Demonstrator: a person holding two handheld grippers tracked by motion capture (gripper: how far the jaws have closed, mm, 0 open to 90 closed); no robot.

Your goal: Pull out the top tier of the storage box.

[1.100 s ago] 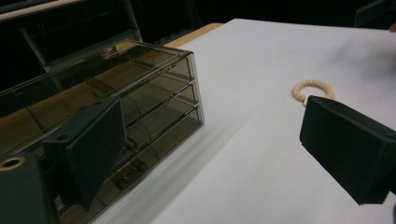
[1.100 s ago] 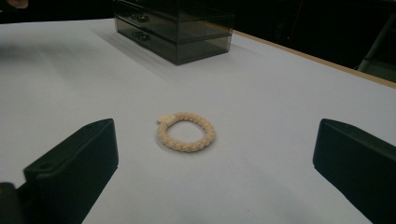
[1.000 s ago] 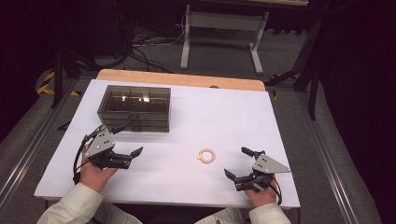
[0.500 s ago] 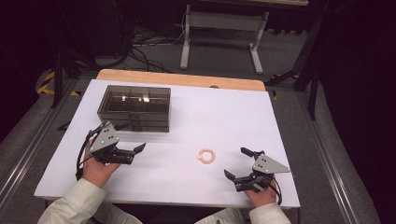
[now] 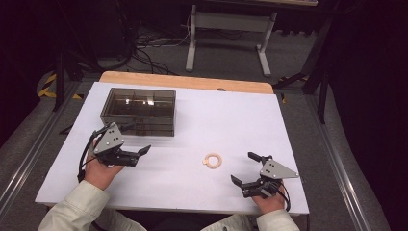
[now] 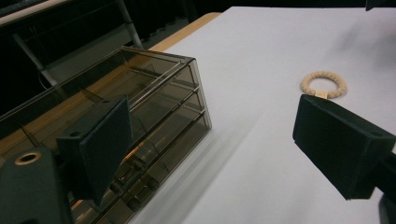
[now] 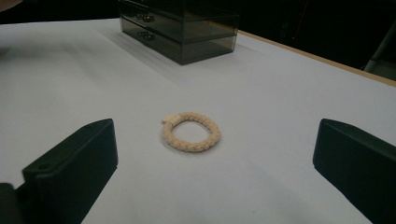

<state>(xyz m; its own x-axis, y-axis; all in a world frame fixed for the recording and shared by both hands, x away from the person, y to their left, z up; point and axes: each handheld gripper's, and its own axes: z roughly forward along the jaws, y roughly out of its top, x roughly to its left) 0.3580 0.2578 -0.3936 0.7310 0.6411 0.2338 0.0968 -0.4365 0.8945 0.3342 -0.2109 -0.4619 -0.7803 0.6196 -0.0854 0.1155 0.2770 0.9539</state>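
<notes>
Ring: a small cream rope ring (image 5: 212, 160) lies flat on the white table (image 5: 231, 115), a bit toward 5 o'clock from the table's middle. Nothing touches it.
Box: a see-through brown drawer box (image 5: 138, 111) stands at about 10 o'clock on the table, well apart from the ring. Its drawers look shut.
Left tongs: the left gripper (image 5: 139, 155) hangs just in front of the box, at its 6 o'clock. Its jaws have just been closing a little, but they are wide apart and nothing is between them. They point toward 3 o'clock, past the box front.
Right tongs: the right gripper (image 5: 246, 168) sits at about 4 o'clock from the ring, near it. Its jaws are spread wide and hold nothing. The ring lies straight ahead of them.
Step now: I think this is the start. Both hands are getting ready.
Next move: the right tongs likely need to slide forward, dip around the ring, and pinch one side. The left tongs could pull a drawer open.
</notes>
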